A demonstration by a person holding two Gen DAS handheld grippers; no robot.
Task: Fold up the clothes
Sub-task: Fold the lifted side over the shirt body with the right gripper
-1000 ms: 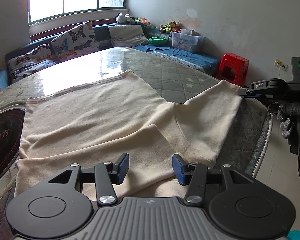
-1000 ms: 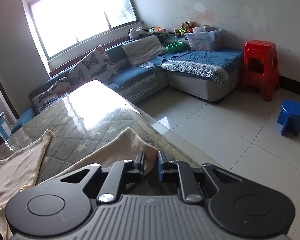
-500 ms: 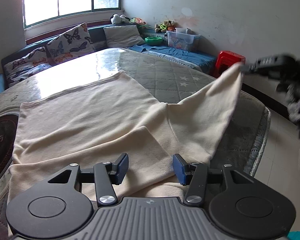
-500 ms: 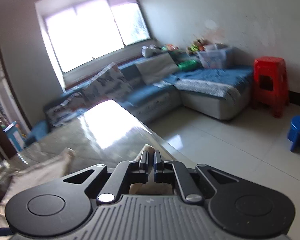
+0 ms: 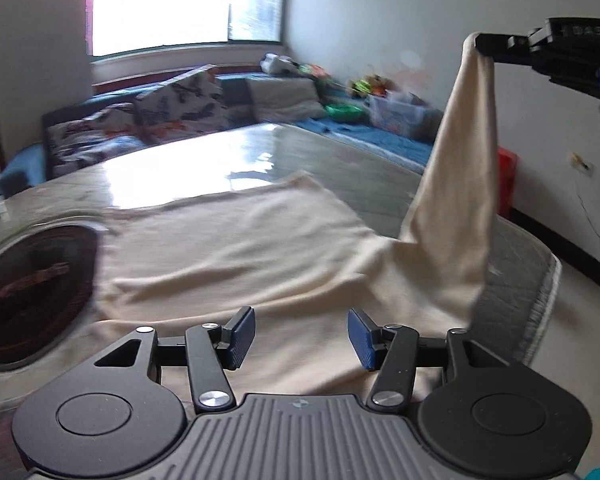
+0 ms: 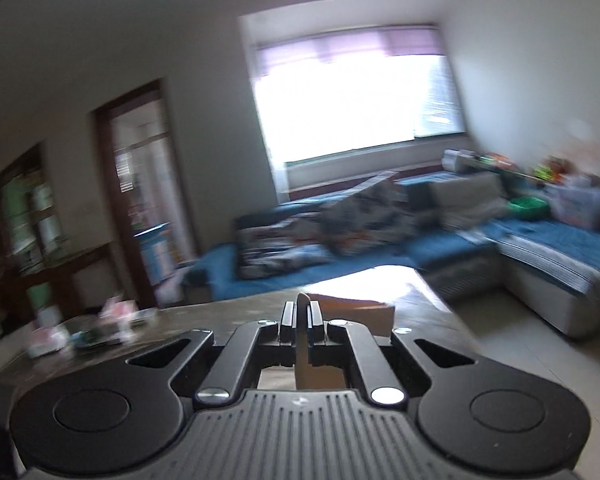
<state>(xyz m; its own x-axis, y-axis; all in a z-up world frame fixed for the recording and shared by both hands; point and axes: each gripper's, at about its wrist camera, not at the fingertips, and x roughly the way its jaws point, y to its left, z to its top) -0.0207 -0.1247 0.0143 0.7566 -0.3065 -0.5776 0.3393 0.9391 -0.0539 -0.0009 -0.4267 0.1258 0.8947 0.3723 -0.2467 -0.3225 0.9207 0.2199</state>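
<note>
While my left gripper [image 5: 301, 337] hovers with its blue pads spread wide and nothing between them, low over the near edge of the cream garment [image 5: 236, 248], my right gripper [image 6: 301, 316] is clamped on a sleeve end [image 5: 466, 92], holding it high above the quilted table [image 5: 512, 280]. Most of the cloth lies flat there. Beyond sit a blue sofa [image 6: 440, 248], patterned cushions [image 5: 172, 108] and a red stool [image 5: 507, 176].

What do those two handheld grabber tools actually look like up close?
Both are black. The left gripper has a ribbed grey body, round black discs, silver screws and blue ribbed pads on its jaws. The right gripper is built alike, and its side carries pale lettering that is hard to read.
</note>
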